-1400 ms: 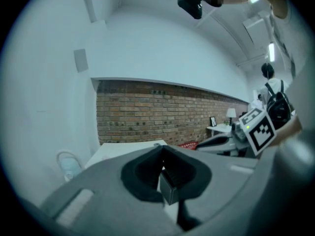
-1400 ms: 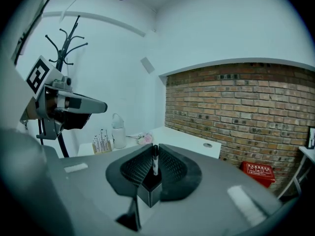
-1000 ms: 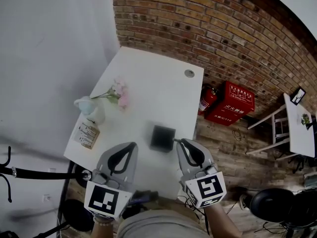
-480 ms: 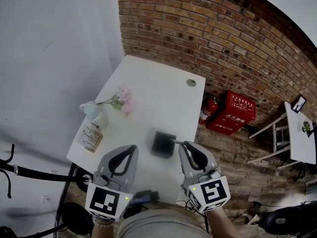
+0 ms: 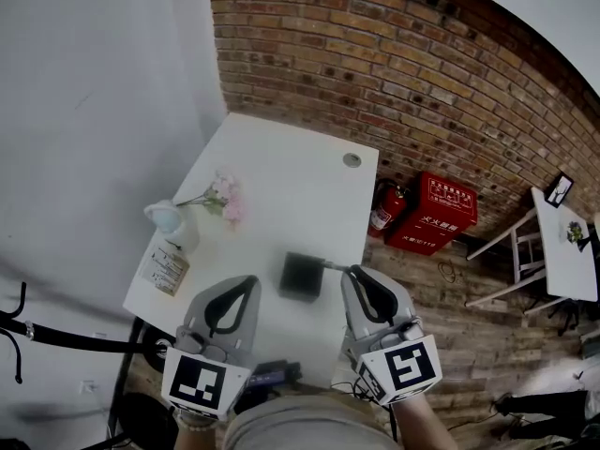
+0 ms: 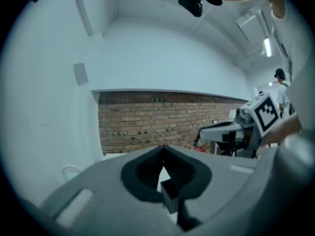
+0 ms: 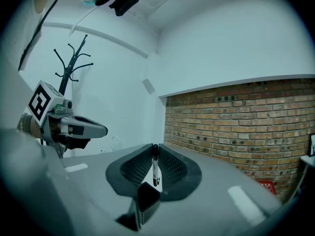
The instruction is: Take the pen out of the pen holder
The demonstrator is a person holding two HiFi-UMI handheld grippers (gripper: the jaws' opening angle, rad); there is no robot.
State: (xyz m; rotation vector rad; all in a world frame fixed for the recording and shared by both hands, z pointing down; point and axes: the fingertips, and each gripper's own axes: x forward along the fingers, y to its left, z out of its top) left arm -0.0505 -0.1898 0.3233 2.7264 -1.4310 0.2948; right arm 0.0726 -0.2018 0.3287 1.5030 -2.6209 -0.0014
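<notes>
A black square pen holder (image 5: 302, 277) stands on the white table (image 5: 281, 172) near its front edge. My right gripper (image 5: 352, 272) is just right of the holder, shut on a slim pen (image 5: 332, 266). In the right gripper view the pen (image 7: 155, 168) hangs upright from the closed jaw tips of that gripper (image 7: 155, 148), above the pen holder (image 7: 147, 200). My left gripper (image 5: 251, 280) hovers left of the holder, jaws shut with nothing between them. In the left gripper view, below that gripper's (image 6: 163, 151) touching jaw tips, the pen holder (image 6: 171, 196) shows.
A pale vase (image 5: 172, 221) with pink flowers (image 5: 226, 195) and a labelled card (image 5: 162, 267) sit at the table's left side. A cable grommet (image 5: 352, 160) is at the far right corner. A red extinguisher box (image 5: 441, 214) stands on the floor by the brick wall.
The head view has shifted slightly. Both grippers keep about the same places beside the holder, the right one still holding the pen.
</notes>
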